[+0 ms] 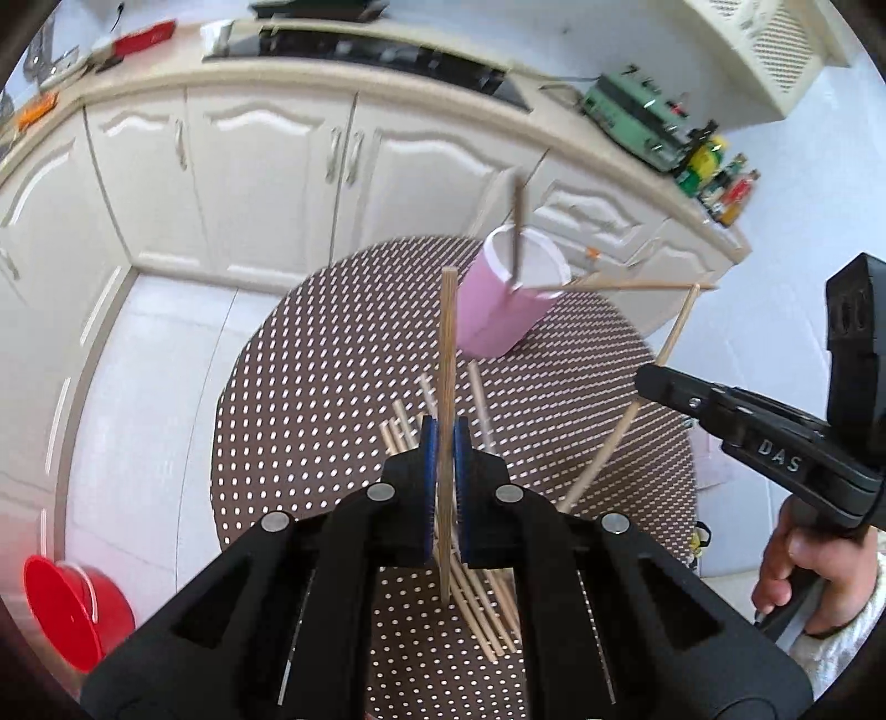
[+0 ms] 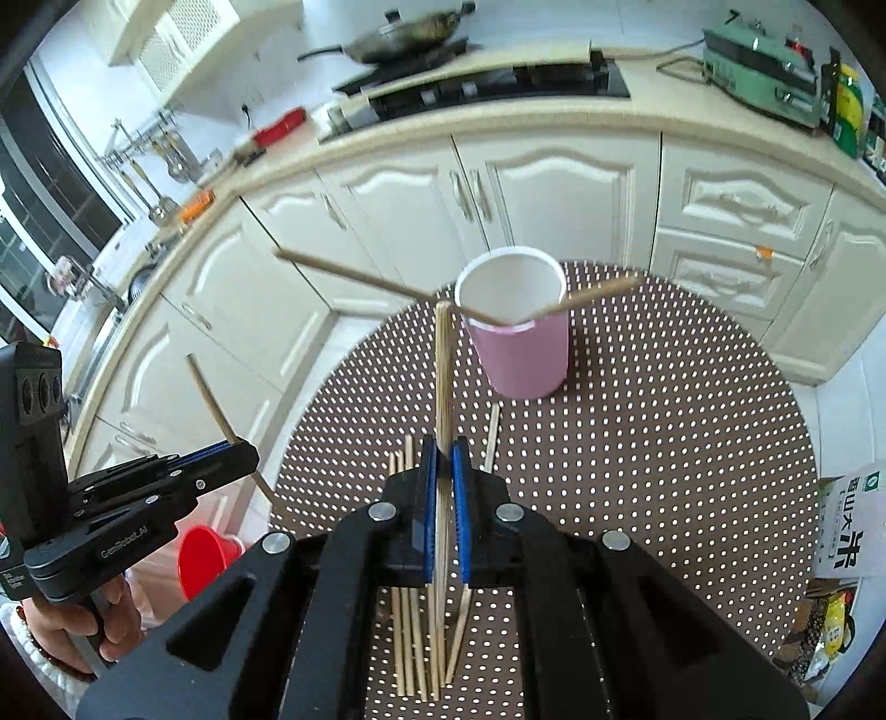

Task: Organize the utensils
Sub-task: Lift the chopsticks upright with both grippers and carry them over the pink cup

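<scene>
A pink cup (image 1: 501, 310) (image 2: 523, 343) stands on the round dotted table (image 1: 310, 399) (image 2: 664, 443) with chopsticks (image 2: 354, 277) leaning out of it. Several loose wooden chopsticks (image 1: 476, 598) (image 2: 410, 642) lie on the table below both grippers. My left gripper (image 1: 444, 437) is shut on one upright chopstick (image 1: 447, 343); it shows at the left of the right wrist view (image 2: 238, 451). My right gripper (image 2: 443, 451) is shut on another upright chopstick (image 2: 443, 365); it shows at the right of the left wrist view (image 1: 645, 379). Both are held above the table, short of the cup.
White kitchen cabinets (image 1: 266, 183) (image 2: 554, 194) curve behind the table, with a stove and pan (image 2: 398, 39) on the counter. A red bucket (image 1: 72, 603) (image 2: 207, 559) stands on the floor. A printed bag (image 2: 847, 526) sits beside the table's right edge.
</scene>
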Action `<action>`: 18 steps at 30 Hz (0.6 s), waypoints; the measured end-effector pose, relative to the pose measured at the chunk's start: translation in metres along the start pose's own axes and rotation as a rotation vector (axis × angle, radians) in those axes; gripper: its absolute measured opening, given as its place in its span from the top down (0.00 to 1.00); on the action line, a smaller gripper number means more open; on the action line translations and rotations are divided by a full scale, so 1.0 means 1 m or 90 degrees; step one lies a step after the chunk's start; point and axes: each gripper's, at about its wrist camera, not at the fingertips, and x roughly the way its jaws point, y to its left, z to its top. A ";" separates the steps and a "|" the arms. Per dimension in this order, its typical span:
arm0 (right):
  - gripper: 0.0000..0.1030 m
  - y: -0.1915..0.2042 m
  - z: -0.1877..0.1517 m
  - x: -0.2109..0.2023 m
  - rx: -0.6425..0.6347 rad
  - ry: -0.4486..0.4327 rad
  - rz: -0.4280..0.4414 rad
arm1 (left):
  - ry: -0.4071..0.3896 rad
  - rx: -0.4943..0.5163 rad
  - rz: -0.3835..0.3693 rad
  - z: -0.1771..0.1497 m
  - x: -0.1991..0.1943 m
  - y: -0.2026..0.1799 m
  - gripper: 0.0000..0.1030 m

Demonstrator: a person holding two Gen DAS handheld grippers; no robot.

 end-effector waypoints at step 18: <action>0.96 0.004 0.058 -0.079 -0.039 -0.176 -0.021 | -0.149 0.042 -0.055 0.080 -0.059 -0.048 0.94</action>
